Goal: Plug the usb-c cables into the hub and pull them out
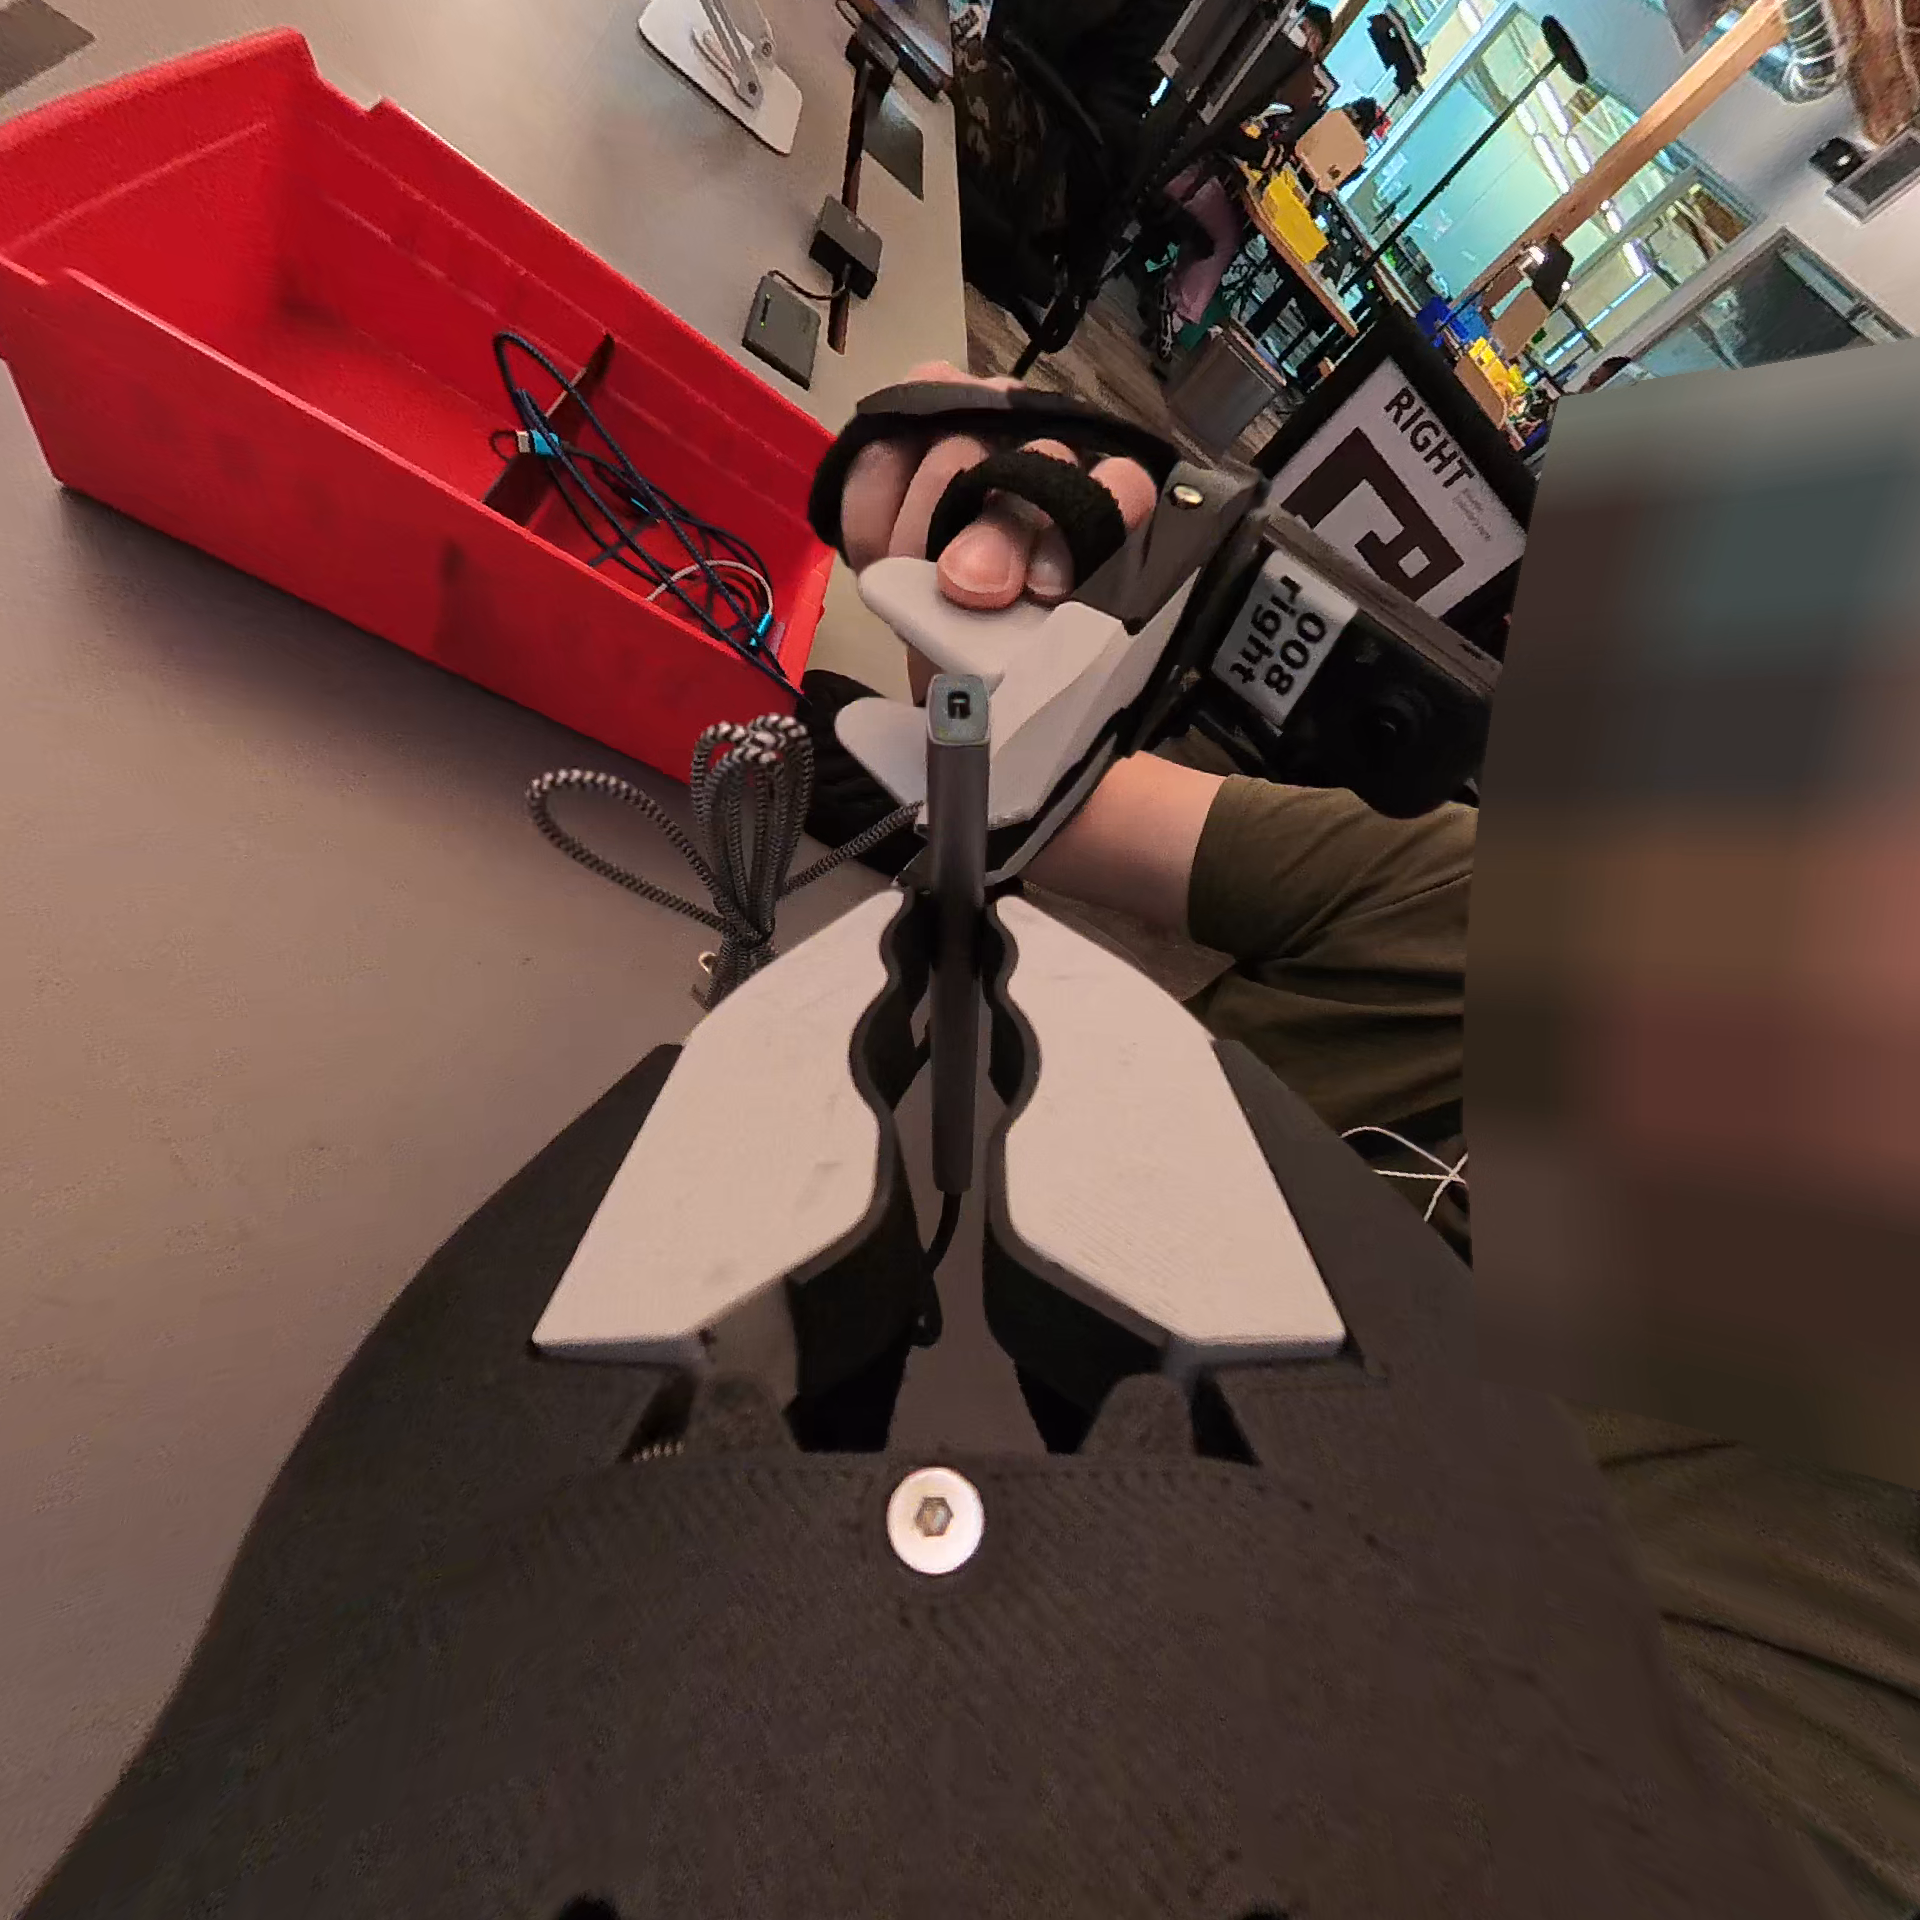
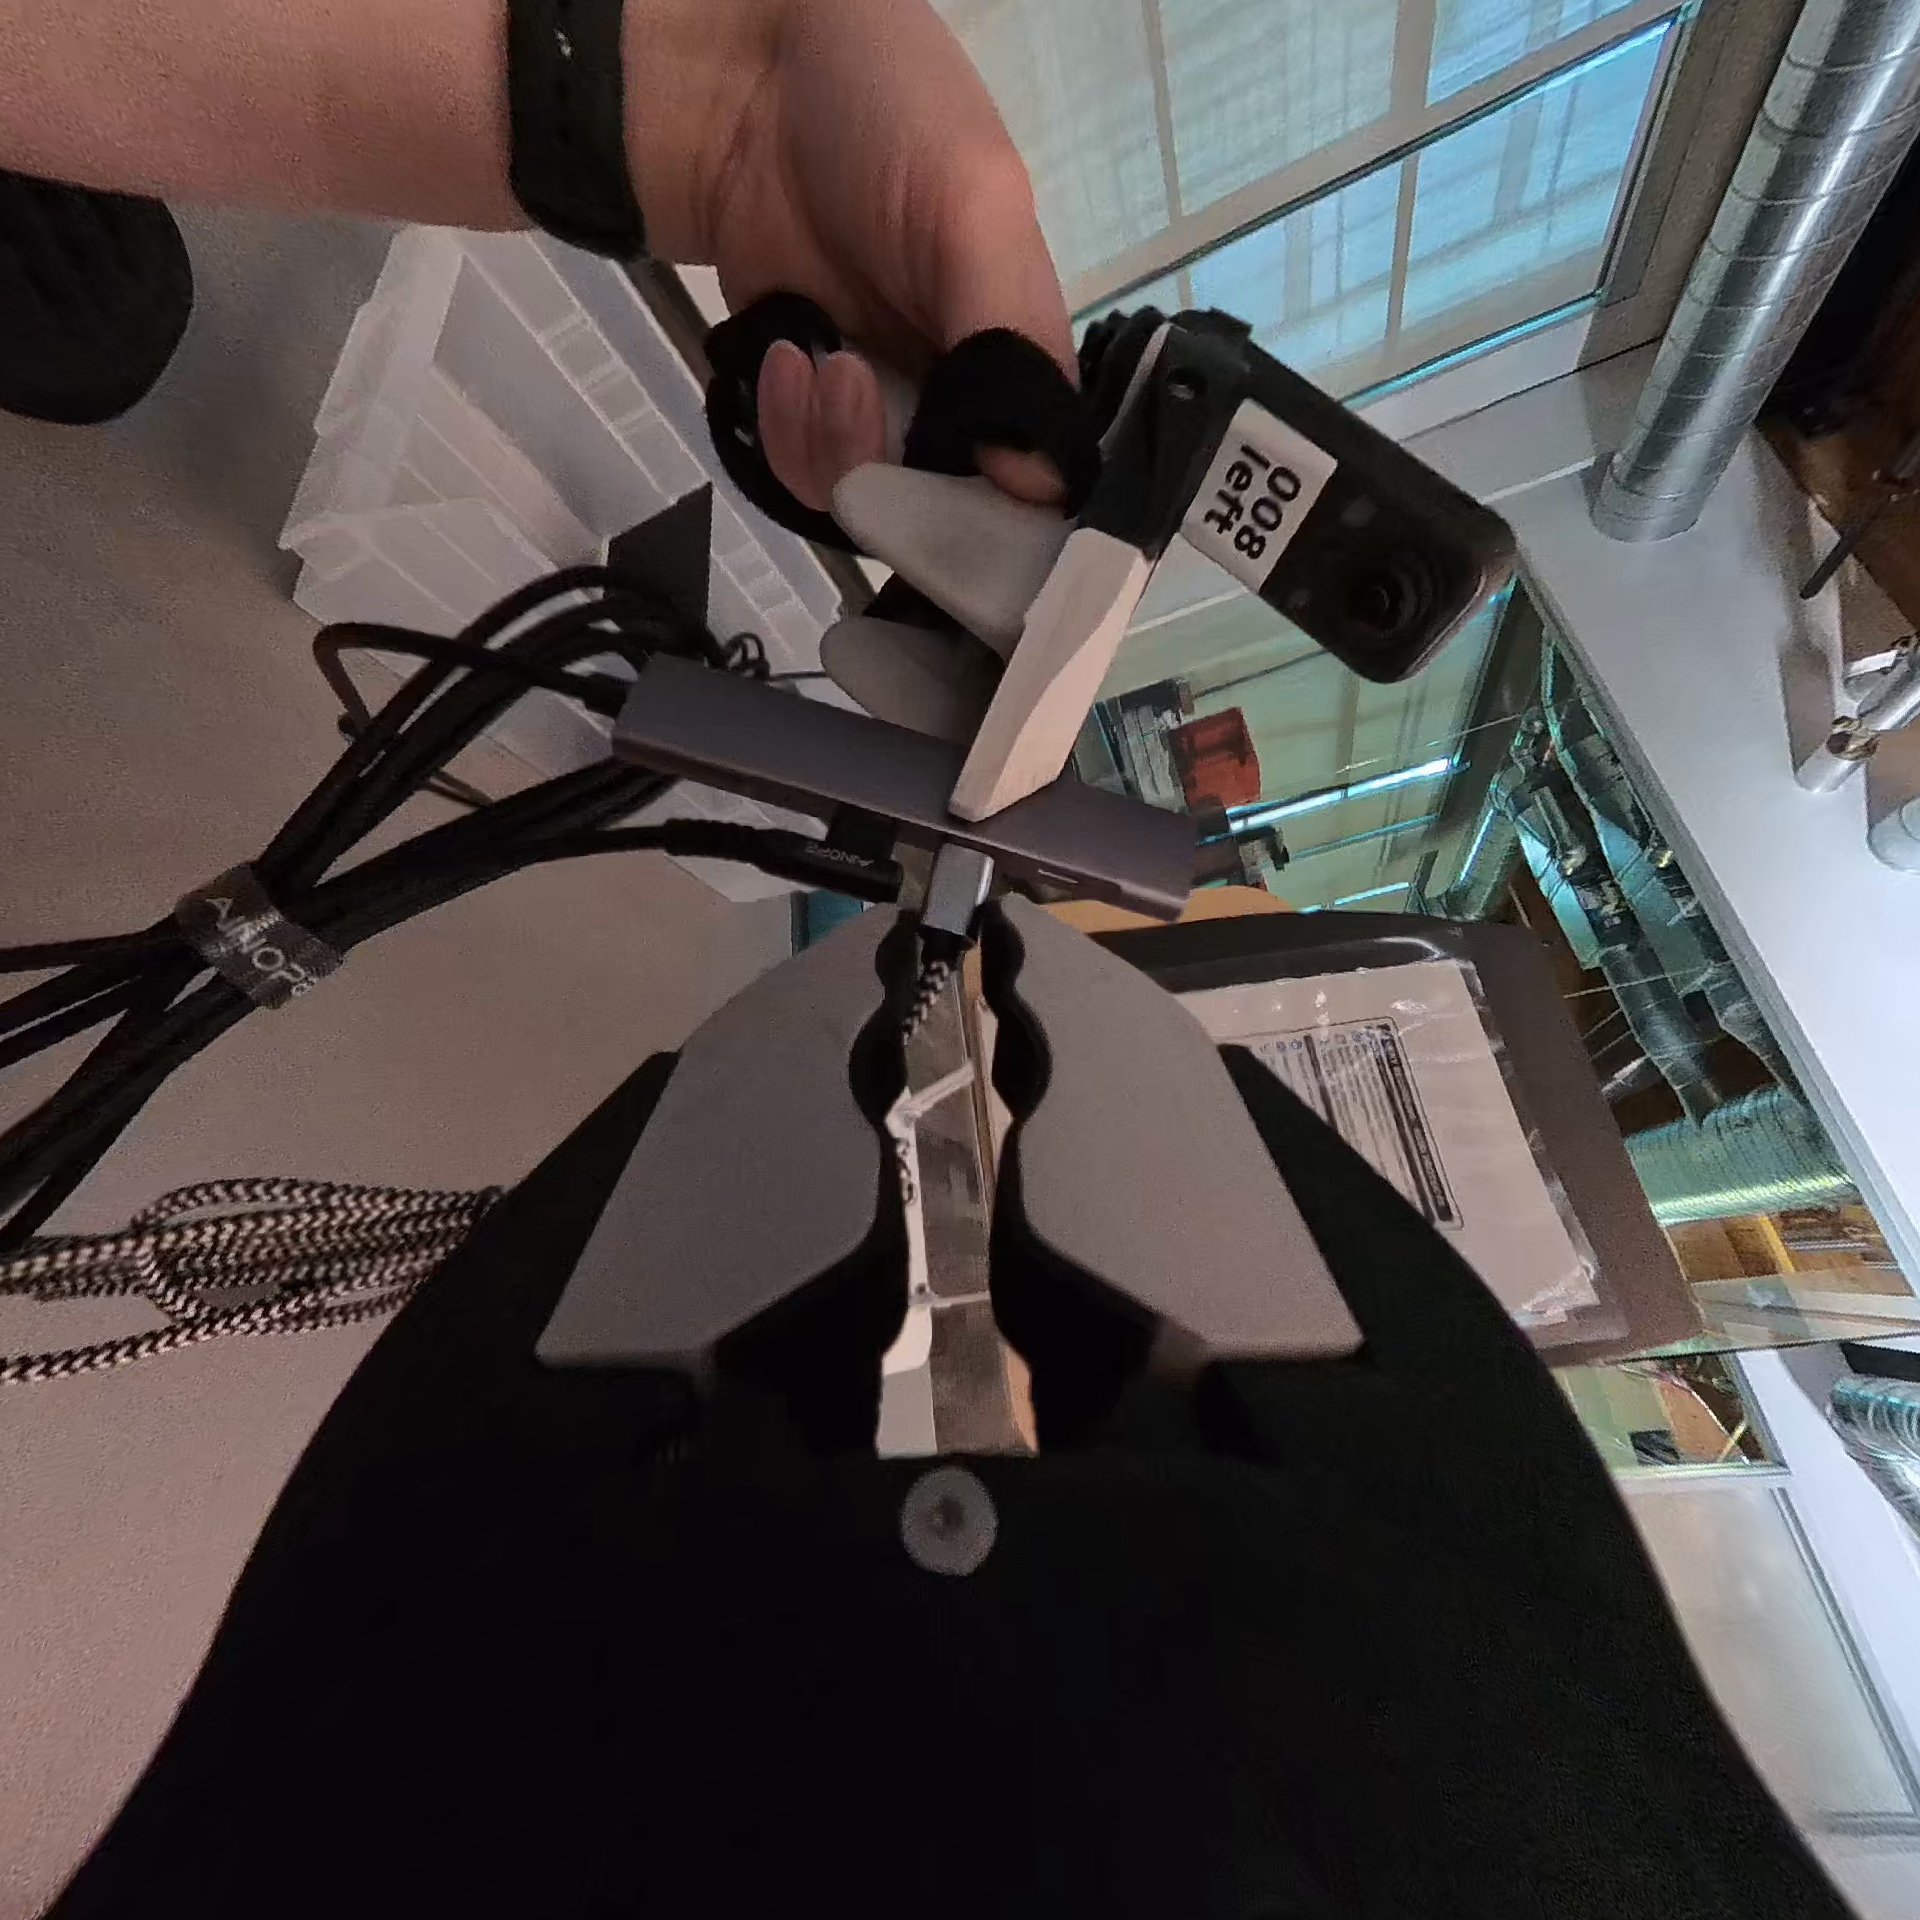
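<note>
1. Hub (image 1: 954, 966): a slim grey bar, lifted clear of the bench (image 1: 260, 1039) and clamped edge-on between the fingers of the left gripper (image 1: 948, 914). Its thin black lead (image 1: 940, 1242) drops back between the fingers.
2. Left gripper: clenched on the hub. In the right wrist view it (image 2: 914, 717) crosses over the hub (image 2: 790, 743) from above, worn on a hand (image 2: 873, 208) with black finger straps.
3. Right gripper (image 2: 951, 920): fingers pinched on the grey plug (image 2: 948, 883) of a black-and-white braided cable (image 2: 239, 1247). The plug tip meets the hub's long side; how far it is seated I cannot tell.
4. Black cable (image 2: 842, 857): its plug sits in the hub's side just beside the grey plug. The rest of it runs to a bundle bound by a dark strap (image 2: 255, 935).
5. Braided cable, left wrist view: its coiled slack (image 1: 748, 821) lies on the bench, near the corner of the red bin (image 1: 249, 312), below the right gripper (image 1: 940, 691).
6. Red bin: stands toward the far left of the bench and holds a loose blue-and-black cable (image 1: 634, 509) against a dark divider.
7. Clear plastic trays (image 2: 468, 436): stacked on the bench behind the hub in the right wrist view.
</note>
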A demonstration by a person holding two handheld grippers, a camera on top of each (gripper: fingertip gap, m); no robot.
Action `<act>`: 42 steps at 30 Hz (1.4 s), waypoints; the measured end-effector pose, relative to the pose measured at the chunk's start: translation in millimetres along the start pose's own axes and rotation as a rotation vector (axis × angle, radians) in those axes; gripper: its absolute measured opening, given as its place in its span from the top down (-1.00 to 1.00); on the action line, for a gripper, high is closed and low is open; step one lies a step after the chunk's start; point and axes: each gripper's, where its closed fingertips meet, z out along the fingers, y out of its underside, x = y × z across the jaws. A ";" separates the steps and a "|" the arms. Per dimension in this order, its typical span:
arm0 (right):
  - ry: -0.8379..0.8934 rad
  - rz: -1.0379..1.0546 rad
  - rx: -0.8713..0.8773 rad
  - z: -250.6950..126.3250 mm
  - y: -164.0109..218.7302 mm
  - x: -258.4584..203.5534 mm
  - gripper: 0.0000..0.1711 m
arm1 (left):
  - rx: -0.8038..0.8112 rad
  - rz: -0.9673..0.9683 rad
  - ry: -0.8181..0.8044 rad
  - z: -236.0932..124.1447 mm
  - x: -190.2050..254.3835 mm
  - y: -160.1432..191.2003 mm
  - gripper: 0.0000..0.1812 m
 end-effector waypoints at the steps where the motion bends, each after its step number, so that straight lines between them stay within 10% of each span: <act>1: 0.001 -0.003 -0.018 0.1 0.7 0.5 0.85 | 0.000 0.002 -0.001 -0.2 -0.3 -0.1 0.91; 42: 0.152 -0.069 -0.025 -21.2 -14.8 28.8 0.87 | 0.104 0.168 -0.024 -7.3 29.5 -20.1 0.91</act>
